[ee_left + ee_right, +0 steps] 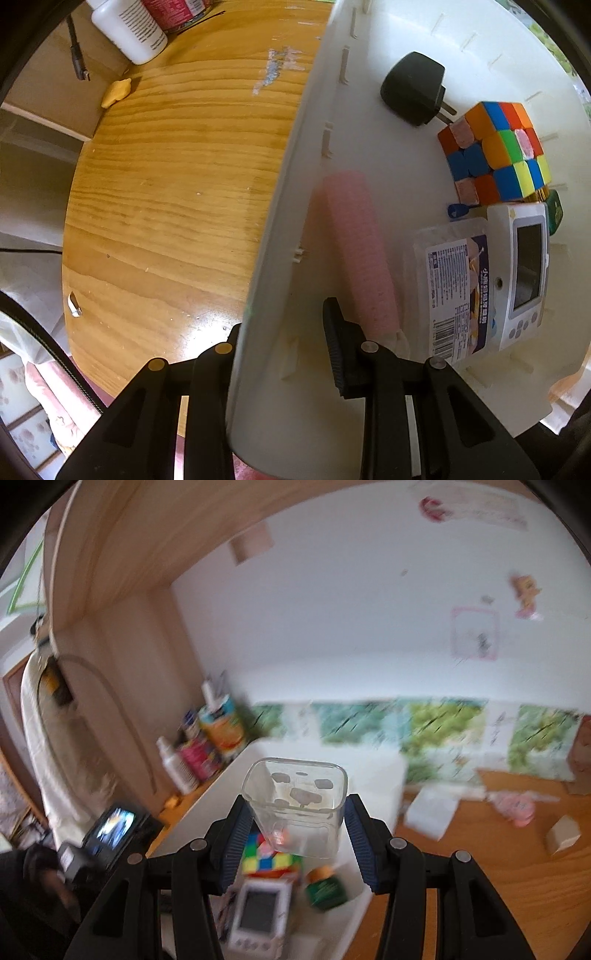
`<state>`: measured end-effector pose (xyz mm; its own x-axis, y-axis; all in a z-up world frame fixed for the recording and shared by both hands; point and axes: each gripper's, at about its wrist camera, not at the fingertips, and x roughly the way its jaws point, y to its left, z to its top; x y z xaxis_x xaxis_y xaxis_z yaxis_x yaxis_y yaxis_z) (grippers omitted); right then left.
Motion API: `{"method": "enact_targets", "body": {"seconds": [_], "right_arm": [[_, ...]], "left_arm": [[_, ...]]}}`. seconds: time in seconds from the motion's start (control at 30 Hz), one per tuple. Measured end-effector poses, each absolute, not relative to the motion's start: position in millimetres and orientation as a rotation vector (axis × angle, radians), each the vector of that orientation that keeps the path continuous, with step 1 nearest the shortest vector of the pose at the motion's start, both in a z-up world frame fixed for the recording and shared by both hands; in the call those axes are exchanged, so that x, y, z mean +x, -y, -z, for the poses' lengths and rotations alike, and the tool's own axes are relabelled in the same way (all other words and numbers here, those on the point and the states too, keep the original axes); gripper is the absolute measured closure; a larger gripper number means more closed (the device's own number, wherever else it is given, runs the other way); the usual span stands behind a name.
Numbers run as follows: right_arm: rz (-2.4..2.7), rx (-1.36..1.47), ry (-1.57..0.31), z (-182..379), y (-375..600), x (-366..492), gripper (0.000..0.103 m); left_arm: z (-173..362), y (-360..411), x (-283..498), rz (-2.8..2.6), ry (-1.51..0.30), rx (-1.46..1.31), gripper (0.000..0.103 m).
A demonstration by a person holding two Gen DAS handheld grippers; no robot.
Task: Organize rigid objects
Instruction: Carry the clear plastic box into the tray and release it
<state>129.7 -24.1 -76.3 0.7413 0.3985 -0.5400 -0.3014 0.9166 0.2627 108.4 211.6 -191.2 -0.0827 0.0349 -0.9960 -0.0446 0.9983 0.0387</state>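
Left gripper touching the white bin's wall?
Touching. Left wrist view: the left gripper straddles the white bin's wall, a finger against each face.

Warm, fairly dim indoor light fills both views. In the left wrist view the grain of the round wooden tabletop (177,177) is sharp, with a soft glare patch near six o'clock, while the pink ribbed cylinder (354,251) close to the lens is out of focus. The right wrist view is smeared by motion blur; only the clear square plastic container (297,805) looks crisp. Both bend hard at their black rims.
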Motion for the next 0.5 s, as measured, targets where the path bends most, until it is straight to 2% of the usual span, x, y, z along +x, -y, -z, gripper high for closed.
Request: {"method": "enact_targets", "body": {"seconds": [0.13,0.27,0.5], "right_arm": [[-0.433,0.116,-0.735,92,-3,120,0.050],[-0.450,0.069,-0.795,101,-14,116,0.026],[-0.336,0.062,-0.794,100,11,117,0.022]], "left_arm": [[190,-210,106,-0.054,-1.654,0.007,0.072],[190,-209,107,-0.048,-1.650,0.009,0.072],[189,-211,105,-0.054,-1.639,-0.010,0.072]]}}
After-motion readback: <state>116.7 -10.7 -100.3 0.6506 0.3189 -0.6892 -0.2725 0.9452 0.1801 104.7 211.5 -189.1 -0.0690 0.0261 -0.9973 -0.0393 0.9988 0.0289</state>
